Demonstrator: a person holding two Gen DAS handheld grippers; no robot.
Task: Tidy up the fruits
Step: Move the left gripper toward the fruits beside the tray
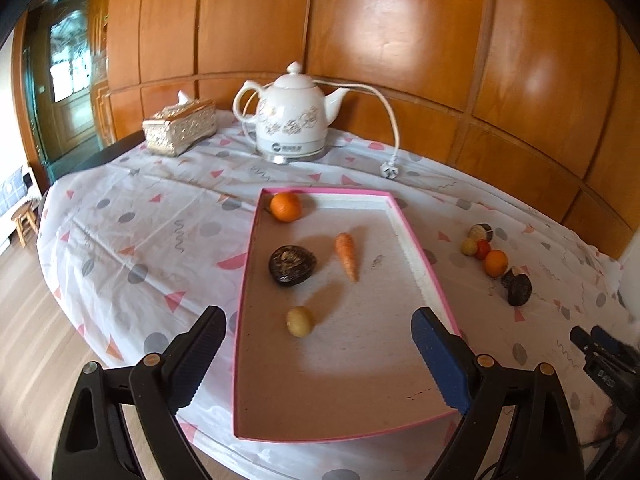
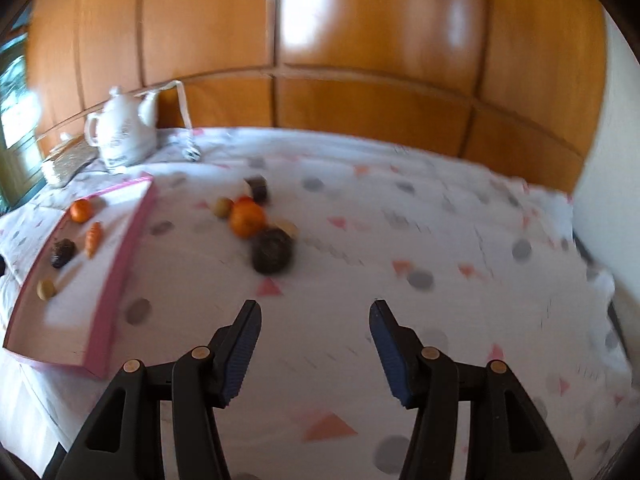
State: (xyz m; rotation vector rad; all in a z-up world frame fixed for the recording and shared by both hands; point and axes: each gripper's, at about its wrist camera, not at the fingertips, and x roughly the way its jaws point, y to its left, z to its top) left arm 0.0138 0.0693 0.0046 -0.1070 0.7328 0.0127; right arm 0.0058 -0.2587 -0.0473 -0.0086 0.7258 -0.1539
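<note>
A pink-rimmed tray (image 1: 416, 236) (image 2: 120, 256) lies on the table. It holds an orange (image 1: 285, 206), a carrot (image 1: 347, 255), a dark fruit (image 1: 292, 263) and a small yellowish fruit (image 1: 299, 321). My left gripper (image 1: 316, 334) hovers open over the tray's near end, nothing between its fingers. To the tray's right, on the cloth, sits a loose cluster: an orange (image 2: 247, 218), a dark fruit (image 2: 272, 255), a small yellowish fruit (image 2: 222, 207) and a few more pieces. My right gripper (image 2: 314, 330) stands open and empty, short of that cluster.
A white kettle (image 1: 291, 120) with its cord and plug (image 1: 390, 171) stands at the back, a decorated tissue box (image 1: 180, 128) to its left. Wooden wall panels rise behind. The table's edge curves off at left. The right gripper's body (image 1: 608, 360) shows at the right edge.
</note>
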